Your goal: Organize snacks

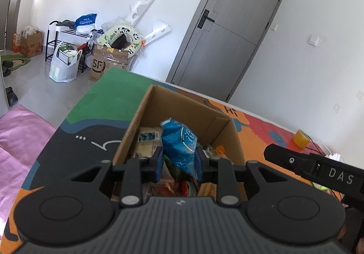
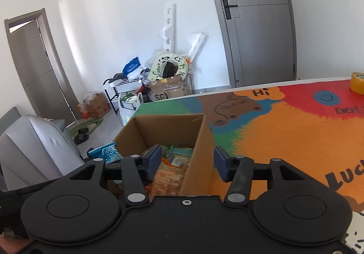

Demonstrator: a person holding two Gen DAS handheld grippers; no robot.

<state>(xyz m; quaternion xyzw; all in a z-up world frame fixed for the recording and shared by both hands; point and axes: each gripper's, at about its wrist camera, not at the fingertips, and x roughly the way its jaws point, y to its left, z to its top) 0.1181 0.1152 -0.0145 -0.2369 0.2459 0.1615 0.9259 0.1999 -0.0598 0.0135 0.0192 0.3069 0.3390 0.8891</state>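
Observation:
An open cardboard box [image 1: 145, 108] stands on a colourful table mat and holds several snack packs. My left gripper [image 1: 179, 164] is shut on a blue snack bag [image 1: 180, 147] and holds it over the box. In the right wrist view the same box [image 2: 200, 140] sits just ahead. My right gripper [image 2: 187, 163] is open and straddles the box's right wall, left finger inside, right finger outside. The blue bag [image 2: 109, 151] shows at the box's left side there. The right gripper's body [image 1: 318, 172] shows at the right of the left wrist view.
The mat [image 2: 284, 135] spreads to the right of the box. A yellow tape roll [image 2: 357, 82] stands at the mat's far right. A pink cloth [image 1: 20, 135] lies left of the table. Bags, boxes and a rack [image 1: 68, 49] clutter the floor by the wall.

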